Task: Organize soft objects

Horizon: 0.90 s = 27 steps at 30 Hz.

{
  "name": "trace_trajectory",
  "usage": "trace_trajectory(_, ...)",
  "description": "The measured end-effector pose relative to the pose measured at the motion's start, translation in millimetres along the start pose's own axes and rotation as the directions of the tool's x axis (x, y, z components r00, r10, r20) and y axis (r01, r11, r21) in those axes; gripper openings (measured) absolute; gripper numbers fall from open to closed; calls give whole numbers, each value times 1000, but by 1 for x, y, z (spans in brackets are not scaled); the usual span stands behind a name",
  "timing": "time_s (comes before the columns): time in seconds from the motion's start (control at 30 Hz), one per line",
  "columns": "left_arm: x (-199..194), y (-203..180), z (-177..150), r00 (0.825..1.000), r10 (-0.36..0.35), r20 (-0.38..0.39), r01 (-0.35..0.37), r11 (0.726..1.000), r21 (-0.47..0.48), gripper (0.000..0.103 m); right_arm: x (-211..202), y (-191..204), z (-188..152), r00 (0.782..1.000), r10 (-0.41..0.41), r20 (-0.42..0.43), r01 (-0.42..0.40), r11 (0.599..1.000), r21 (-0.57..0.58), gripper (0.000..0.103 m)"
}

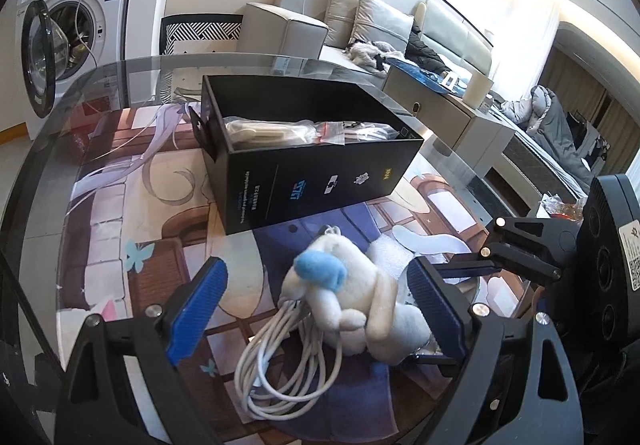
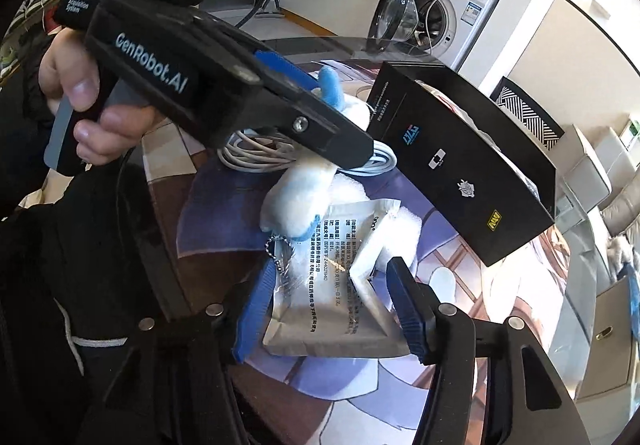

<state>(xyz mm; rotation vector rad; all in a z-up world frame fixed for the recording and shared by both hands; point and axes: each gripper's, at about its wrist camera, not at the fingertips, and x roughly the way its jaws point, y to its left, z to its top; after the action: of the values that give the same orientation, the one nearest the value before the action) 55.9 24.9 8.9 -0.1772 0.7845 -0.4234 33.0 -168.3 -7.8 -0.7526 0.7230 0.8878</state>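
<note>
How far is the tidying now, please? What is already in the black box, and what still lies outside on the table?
Done: clear bagged items already lie in the black box. In hand: the left tongs stand open around the white plush toy; the right tongs are open around a printed sachet, not pressing it. Left: plush, sachet and coiled white cable remain on the table.

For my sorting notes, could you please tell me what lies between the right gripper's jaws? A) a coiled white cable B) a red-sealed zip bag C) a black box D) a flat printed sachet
D: in the right wrist view, the printed sachet lies between the right gripper's blue pads.
</note>
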Motion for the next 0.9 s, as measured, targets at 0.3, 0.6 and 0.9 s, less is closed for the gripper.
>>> trace_trajectory(0.3,9,-11,-4,999,-7,-31,8,1000,28,82,1,5,1,1000,2,1,-2,1000,-20,51)
trace_trajectory(0.6,4,-9,-4,1000,-15,12,15,1000,13,36,-7,4,-1,1000,9,22,-8,1000,-18,40)
trace_trajectory(0.9,-15,-6,4,998,-16,60,15,1000,4,35,-26,3,4,996,-3,93,5,1000,-27,13)
